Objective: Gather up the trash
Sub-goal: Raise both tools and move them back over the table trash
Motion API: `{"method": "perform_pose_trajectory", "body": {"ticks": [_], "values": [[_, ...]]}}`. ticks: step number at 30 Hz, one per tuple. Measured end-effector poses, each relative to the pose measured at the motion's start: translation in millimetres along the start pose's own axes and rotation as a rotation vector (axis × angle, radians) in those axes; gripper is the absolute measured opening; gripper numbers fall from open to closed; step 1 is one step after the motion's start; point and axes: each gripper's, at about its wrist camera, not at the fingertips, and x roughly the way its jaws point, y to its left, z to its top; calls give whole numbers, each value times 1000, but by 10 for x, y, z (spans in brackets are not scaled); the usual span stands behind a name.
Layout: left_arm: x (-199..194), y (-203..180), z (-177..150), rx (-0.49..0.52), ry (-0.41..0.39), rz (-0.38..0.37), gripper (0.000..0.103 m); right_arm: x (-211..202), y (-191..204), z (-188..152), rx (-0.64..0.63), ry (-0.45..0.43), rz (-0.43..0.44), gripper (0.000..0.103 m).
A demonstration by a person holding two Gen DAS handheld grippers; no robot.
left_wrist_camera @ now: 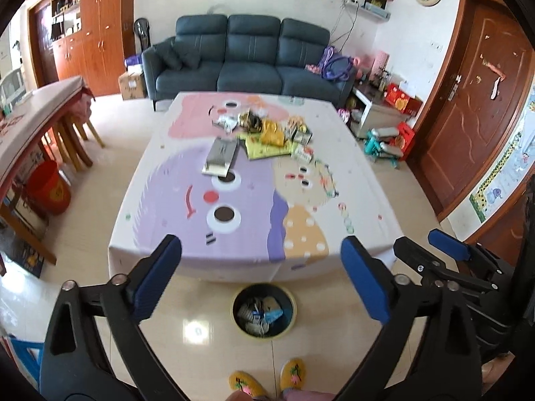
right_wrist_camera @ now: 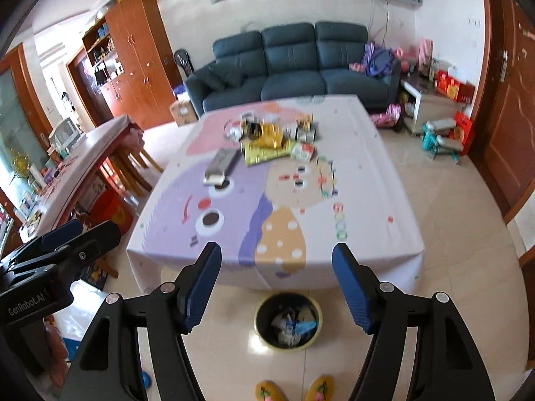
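**While both claws hang open, the litter waits**

Though spread wide and empty, the left claw and right claw hover above the near edge of the cloth-covered desk. Wrappers and packets lie heaped at its far end, beside a grey box. On the floor below stands a part-filled wastebasket.

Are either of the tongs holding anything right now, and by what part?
Nothing is held. The left tongs and right tongs are both open and empty, above the bin; the trash lies on the table.
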Motion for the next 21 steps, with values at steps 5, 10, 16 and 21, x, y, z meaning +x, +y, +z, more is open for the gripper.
{"method": "perform_pose_trajectory", "body": {"ticks": [5,10,16,21], "values": [[-76,-14,162,40,-27,-3,96,-134,24,152,6,-50,-17,71],[-32,-9,308,72,-35,-2,96,-114,0,267,17,-67,-35,71],[296,41,557,42,3,-27,95,195,-94,454,22,-46,-30,71],[887,61,843,4,62,-19,95,784,-271,792,16,-13,16,71]]}}
